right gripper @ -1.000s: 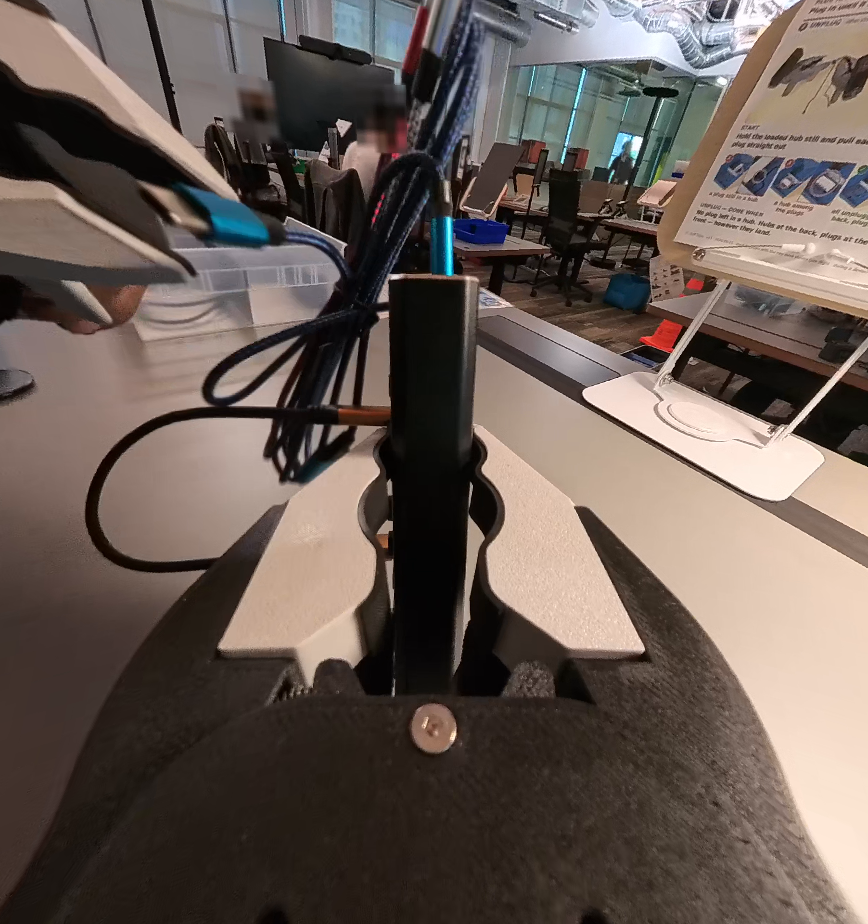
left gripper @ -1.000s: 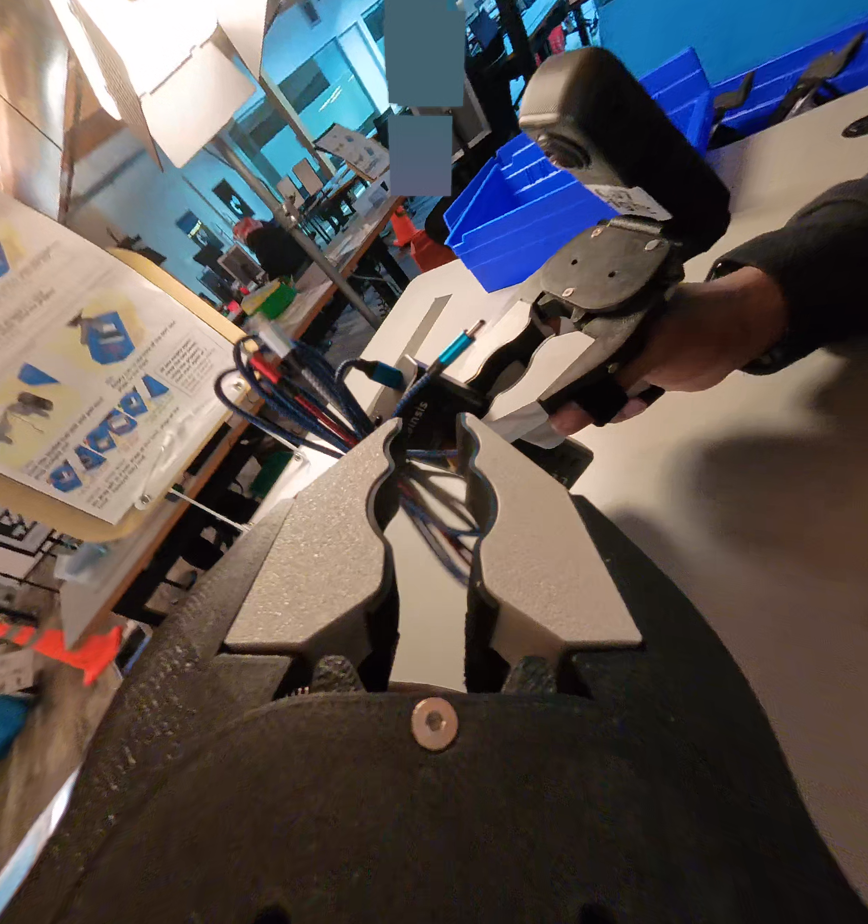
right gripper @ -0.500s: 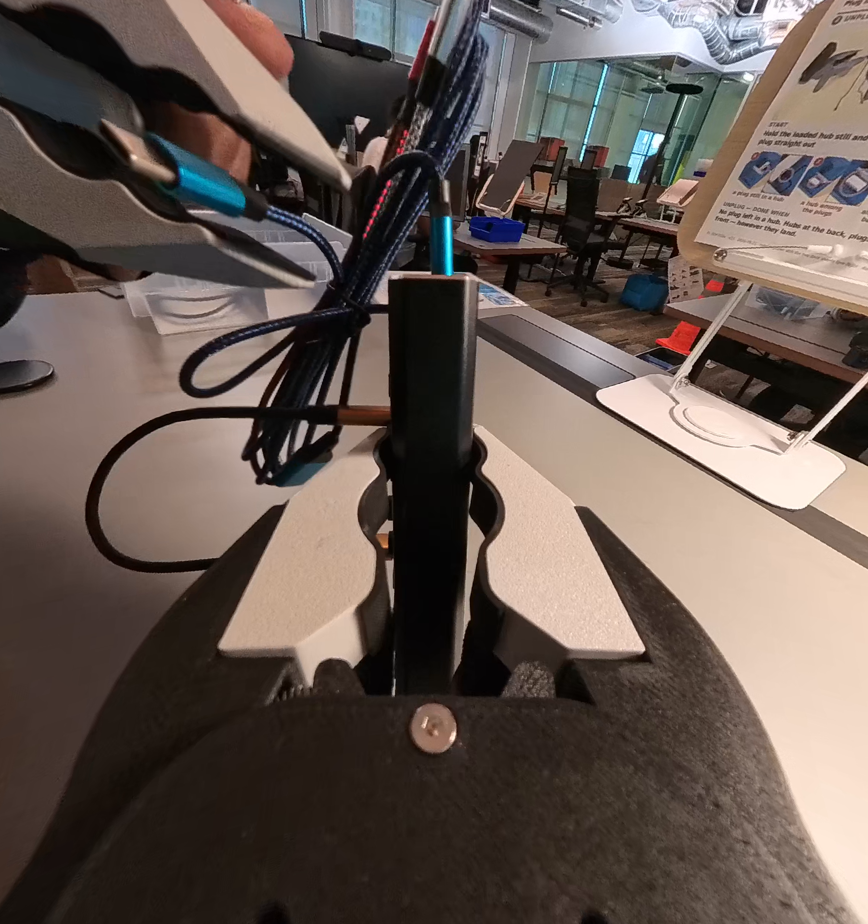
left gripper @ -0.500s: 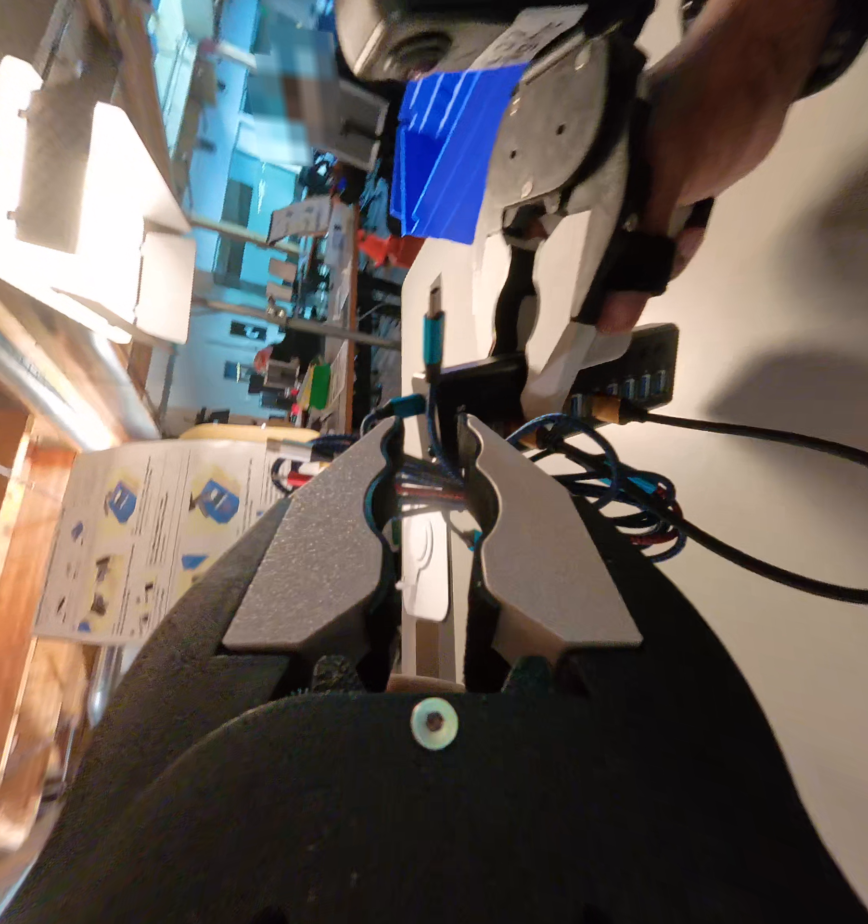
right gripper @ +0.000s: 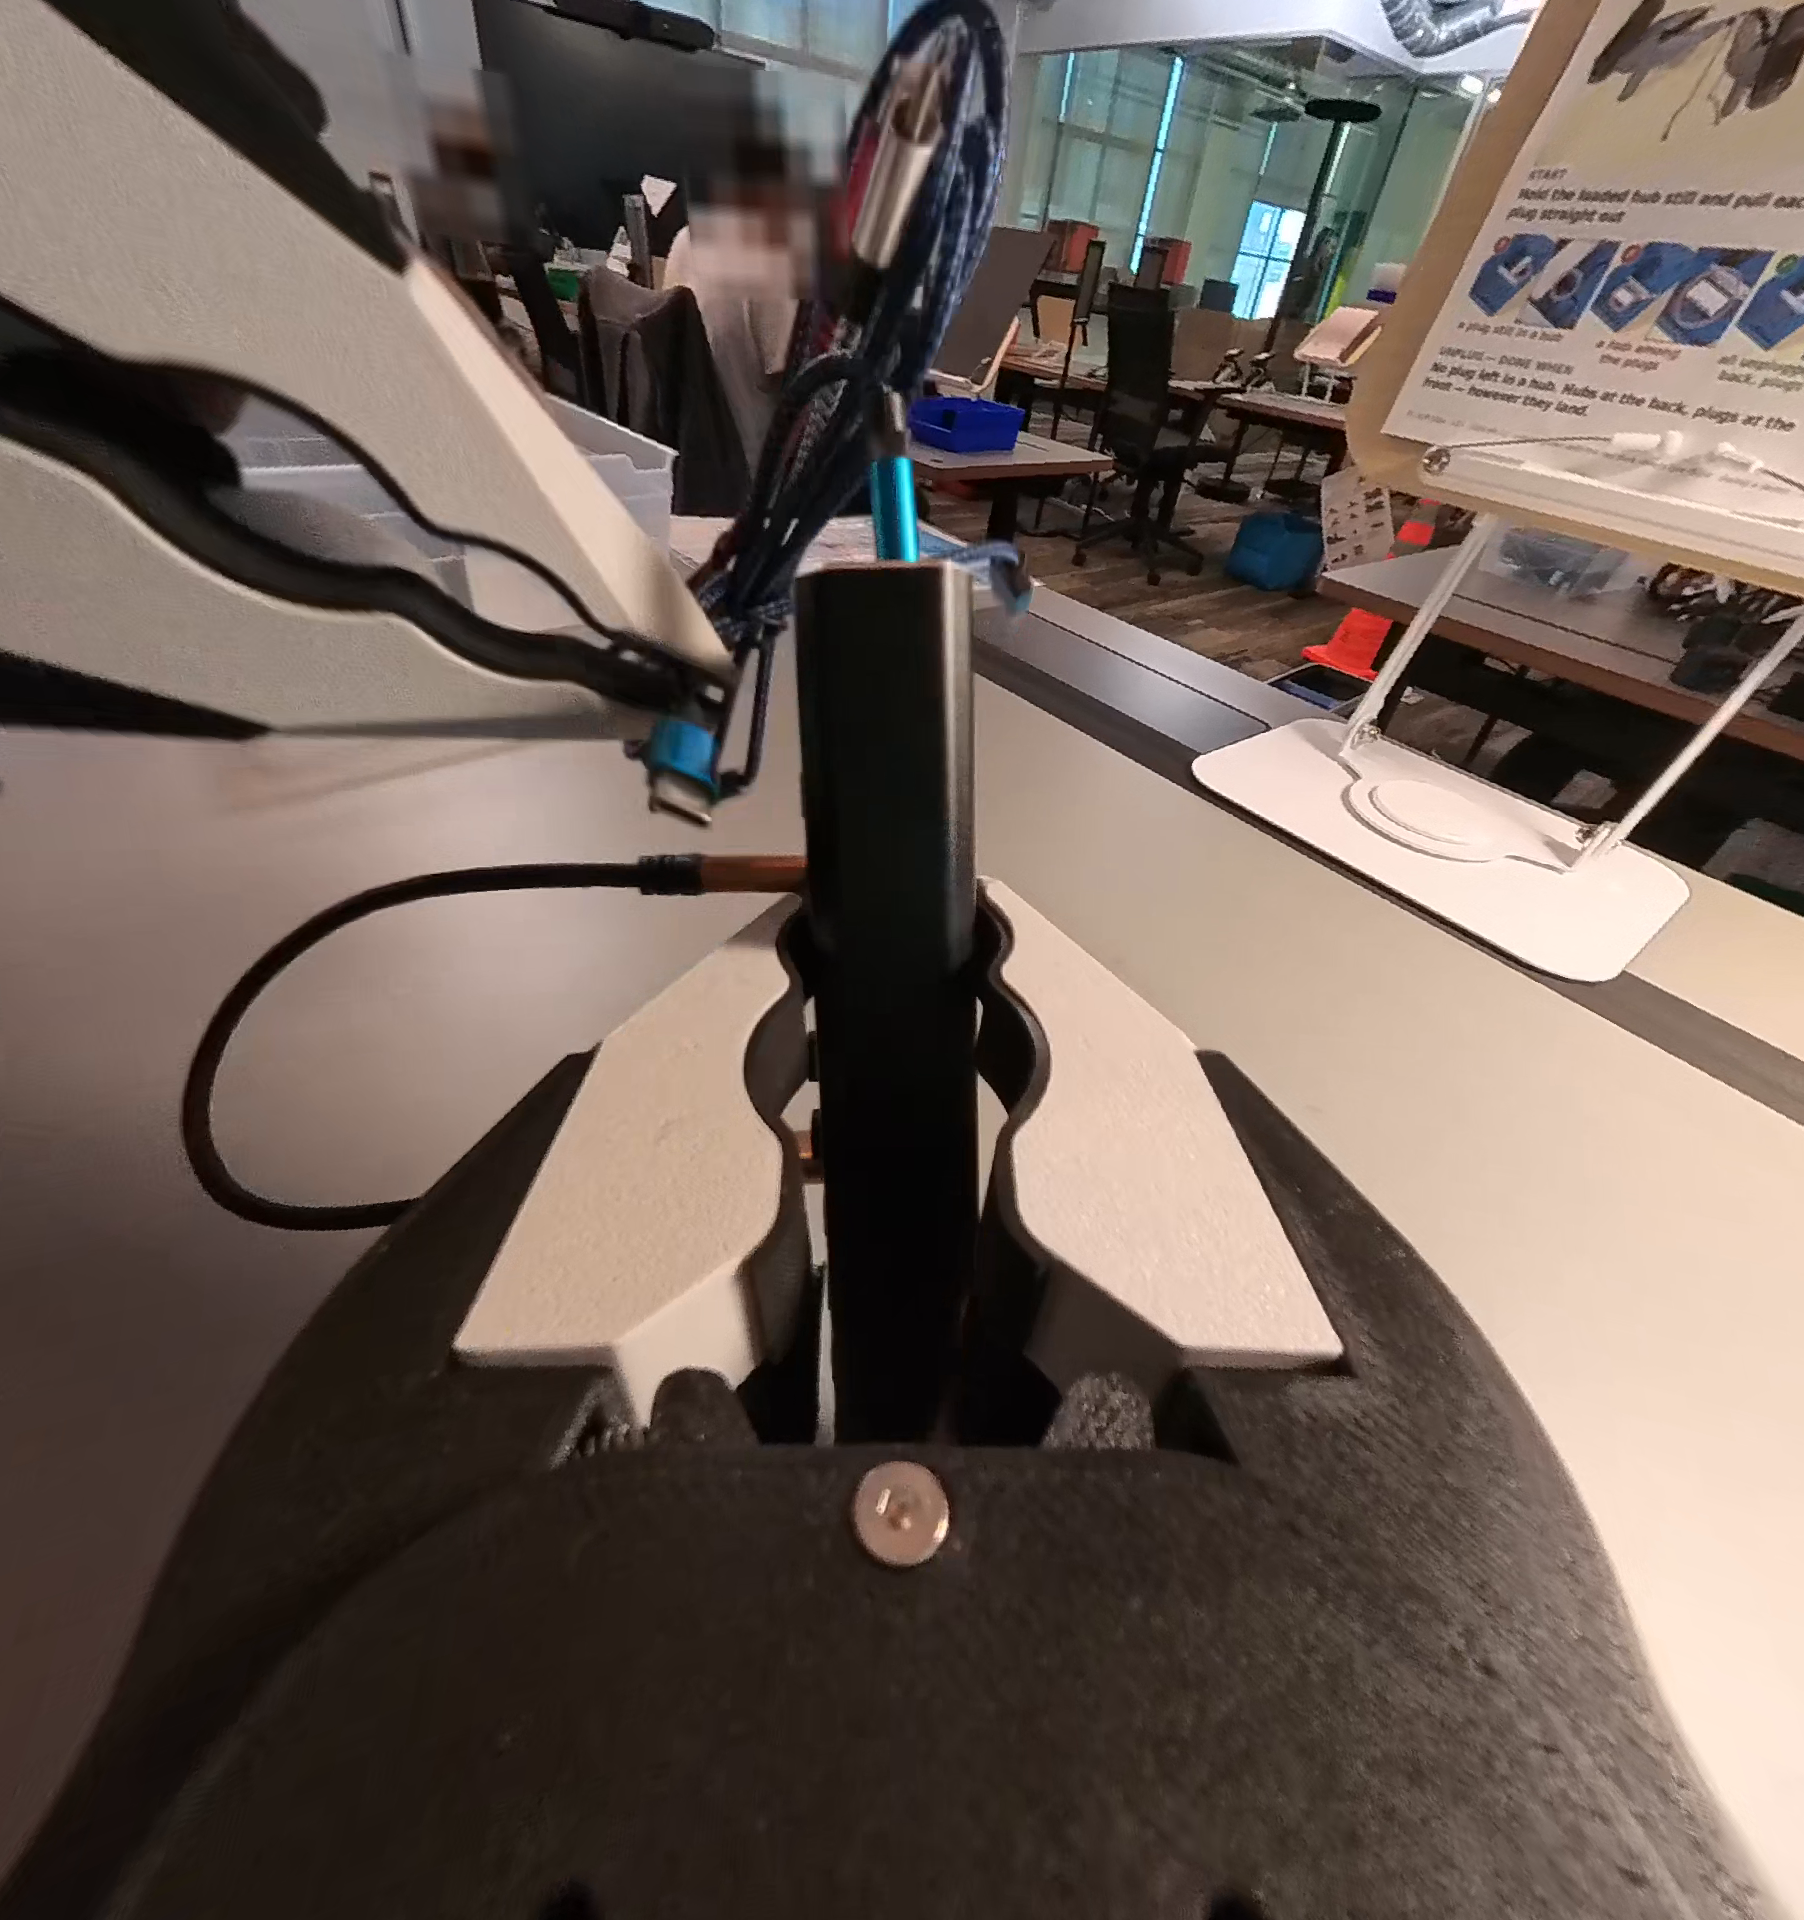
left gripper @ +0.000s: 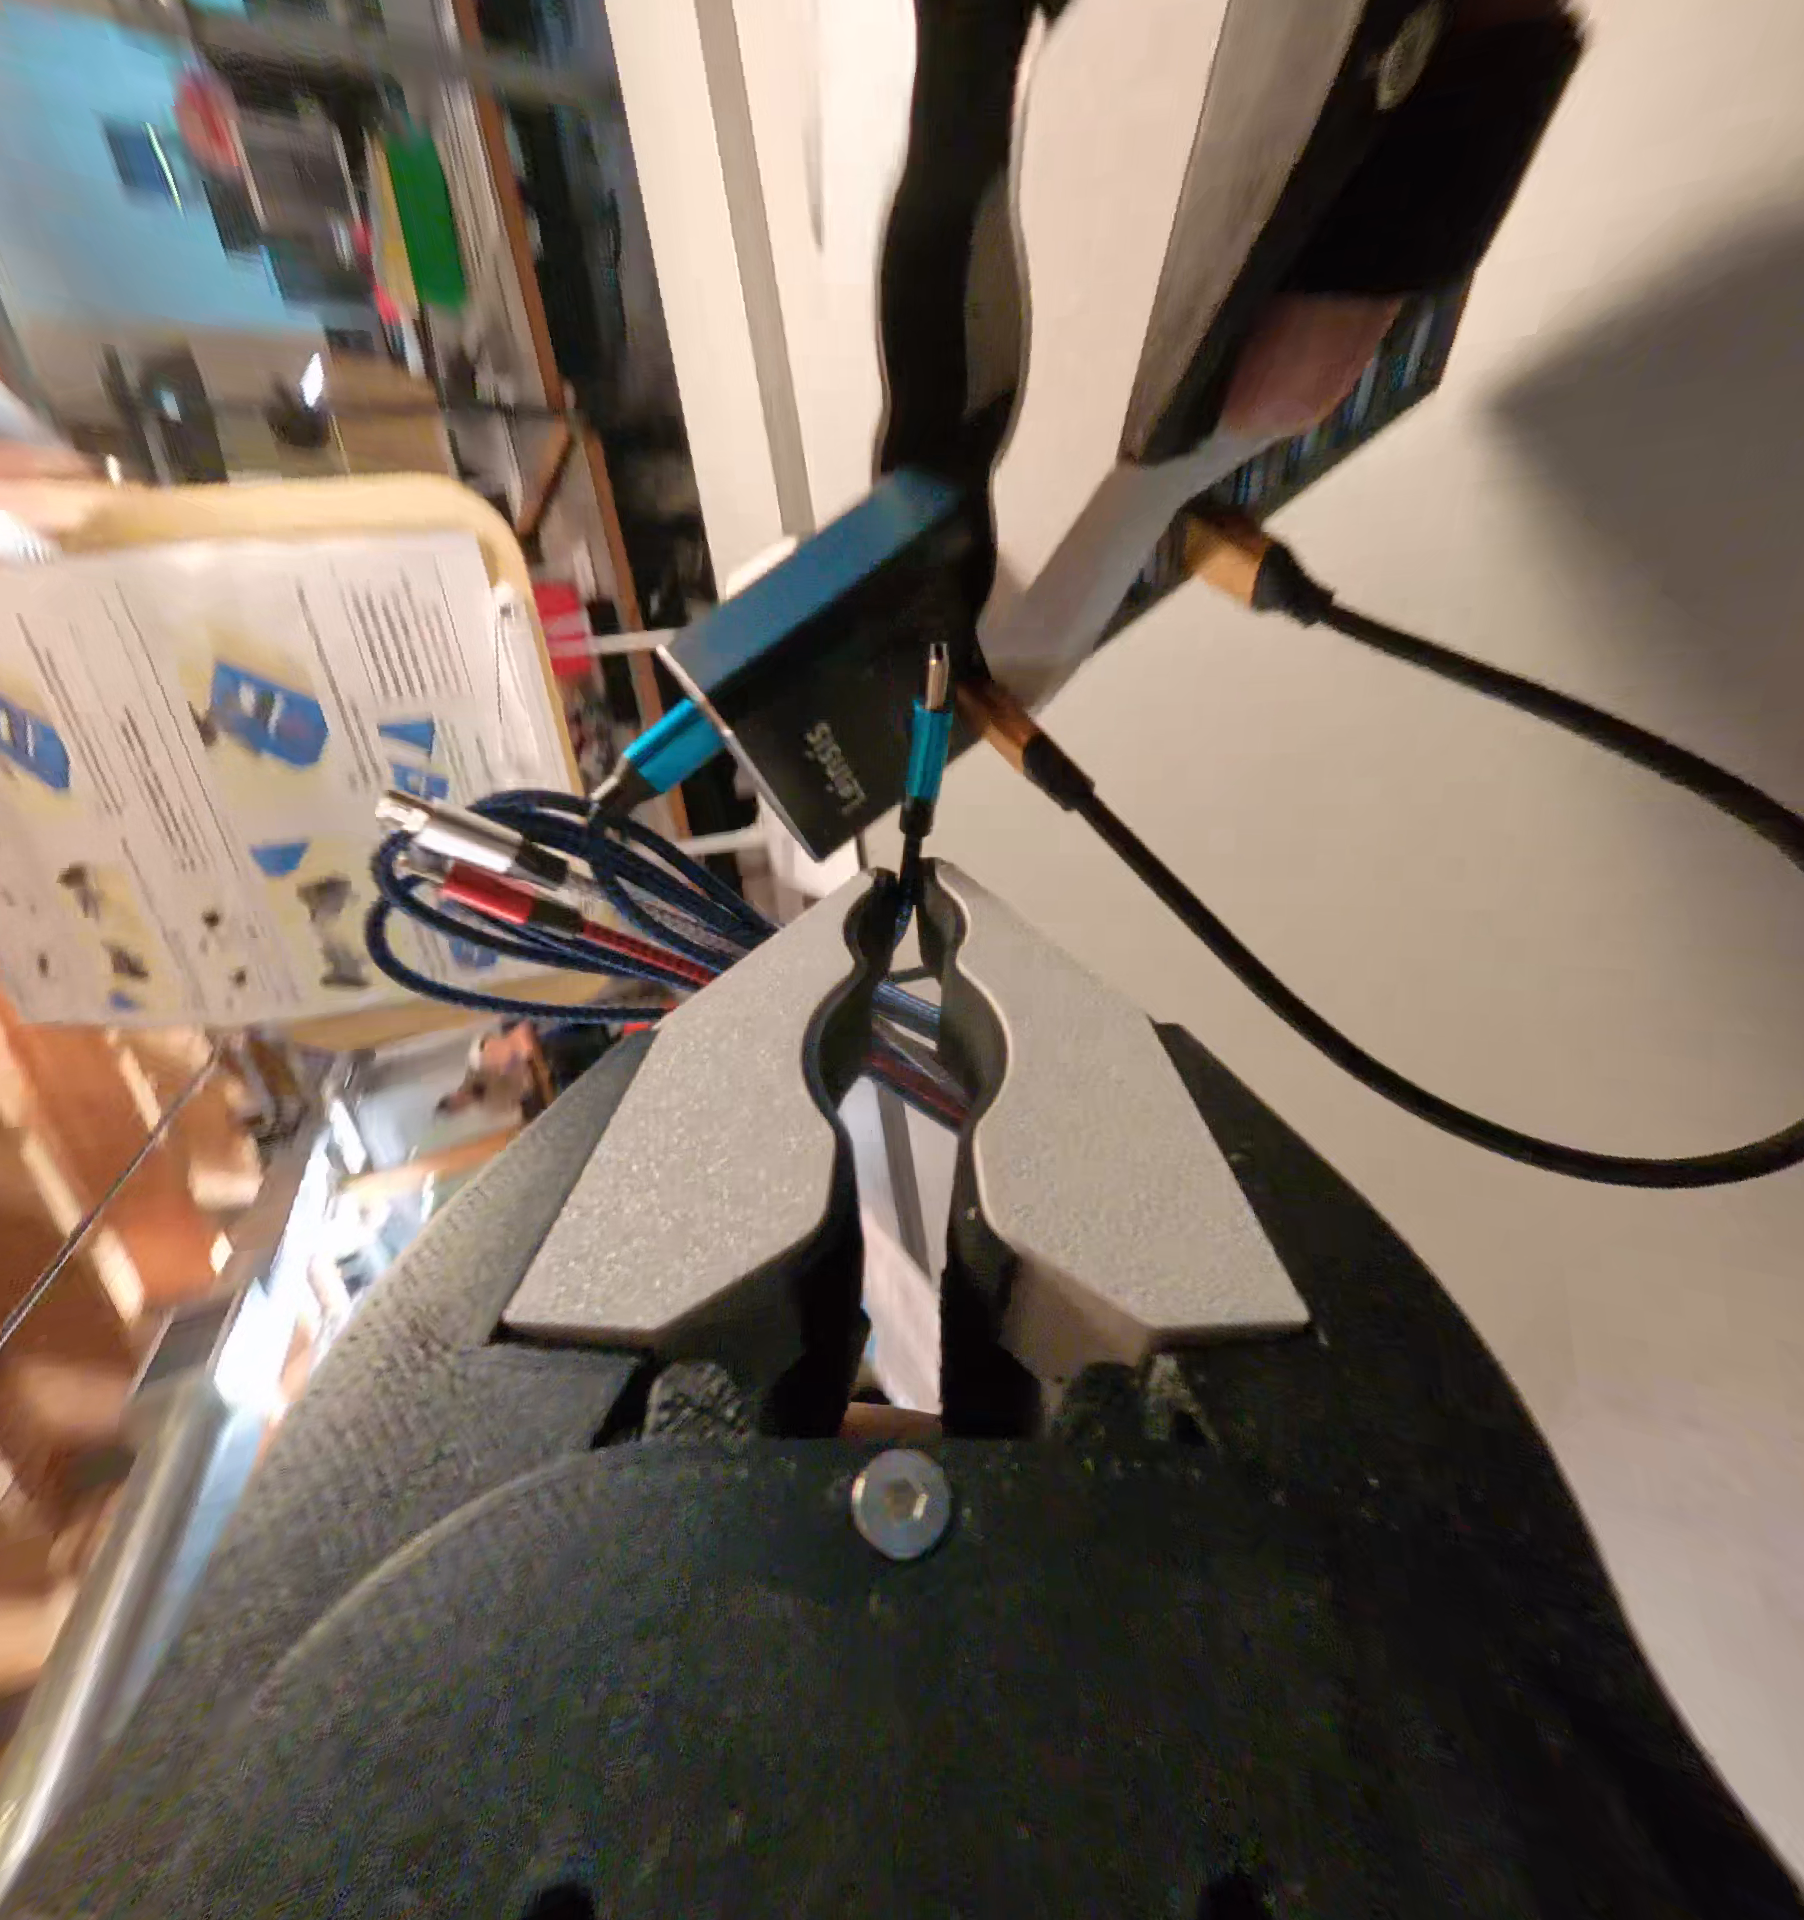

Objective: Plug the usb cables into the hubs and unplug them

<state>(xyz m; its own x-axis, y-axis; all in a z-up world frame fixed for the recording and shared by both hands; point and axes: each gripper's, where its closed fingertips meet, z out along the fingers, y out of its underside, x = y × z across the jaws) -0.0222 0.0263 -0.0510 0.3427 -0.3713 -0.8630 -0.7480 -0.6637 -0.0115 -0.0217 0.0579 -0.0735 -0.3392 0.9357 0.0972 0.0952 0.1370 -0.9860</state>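
Above the grey bench [right gripper: 1397,1195], the right hand-held gripper [right gripper: 893,940] clamps a black hub [right gripper: 882,831]; the left hand-held gripper [left gripper: 906,894] pinches a blue-tipped cable [left gripper: 924,743].

I am seeing the hub [right gripper: 885,935] standing between my right gripper's [right gripper: 890,940] fingers and reaching past their tips. A plug [right gripper: 893,509] is sitting in its far end, the cable bundle [right gripper: 877,343] rising behind. Another cable [right gripper: 410,914] is leaving the hub's left side, looping over the table [right gripper: 1397,1195]. My left gripper [left gripper: 903,894] is pinching a cable whose plug [left gripper: 927,743] is pointing ahead of the fingertips, just beside the hub. An instruction board [right gripper: 1646,260] is standing far right.
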